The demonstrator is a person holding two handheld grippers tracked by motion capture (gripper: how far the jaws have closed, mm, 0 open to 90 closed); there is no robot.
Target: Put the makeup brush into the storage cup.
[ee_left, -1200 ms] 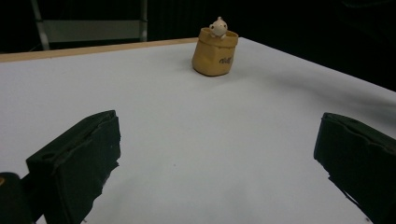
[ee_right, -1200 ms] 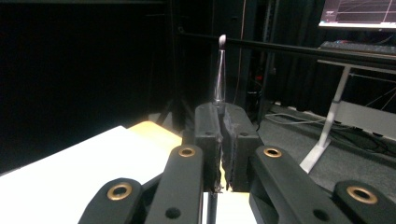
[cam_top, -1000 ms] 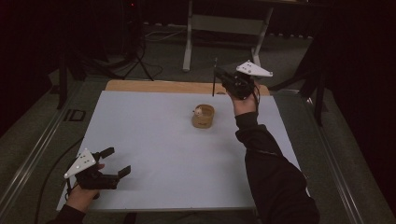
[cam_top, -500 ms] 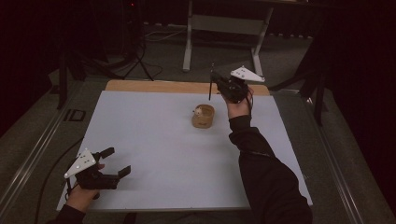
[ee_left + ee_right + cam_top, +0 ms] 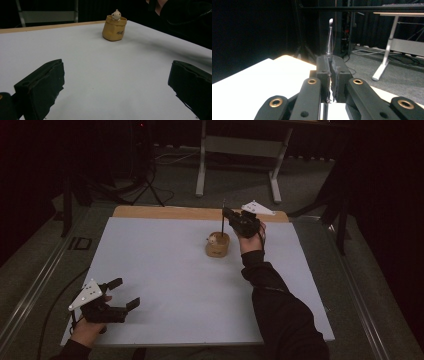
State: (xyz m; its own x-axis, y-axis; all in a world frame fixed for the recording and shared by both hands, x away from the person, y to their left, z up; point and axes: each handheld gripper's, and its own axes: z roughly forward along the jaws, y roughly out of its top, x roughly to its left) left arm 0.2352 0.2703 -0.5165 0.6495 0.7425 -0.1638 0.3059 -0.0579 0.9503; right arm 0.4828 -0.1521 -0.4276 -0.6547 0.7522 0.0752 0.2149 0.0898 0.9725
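A small tan holder (image 5: pixel 217 245) (image 5: pixel 114 31) with a little white figure (image 5: pixel 116 14) at its rim stands on the white table (image 5: pixel 165 270) toward the far side. Just above and right of it my right gripper (image 5: pixel 227 215) (image 5: pixel 331 62) is shut on a thin dark pen (image 5: pixel 222 220) (image 5: pixel 329 41), which stands upright over the holder. At the near left corner of the table my left gripper (image 5: pixel 122 294) (image 5: pixel 112 85) rests low with its jaws wide apart and nothing between them.
A wooden strip (image 5: pixel 165 212) runs along the table's far edge. Behind it stands a grey desk frame (image 5: pixel 240 150) (image 5: pixel 387 55) on the dark floor. The person's right sleeve (image 5: pixel 280 310) lies across the table's right half.
The right gripper has carried the pen leftward and lower, from beyond the holder to just above it. The left gripper has stayed put.
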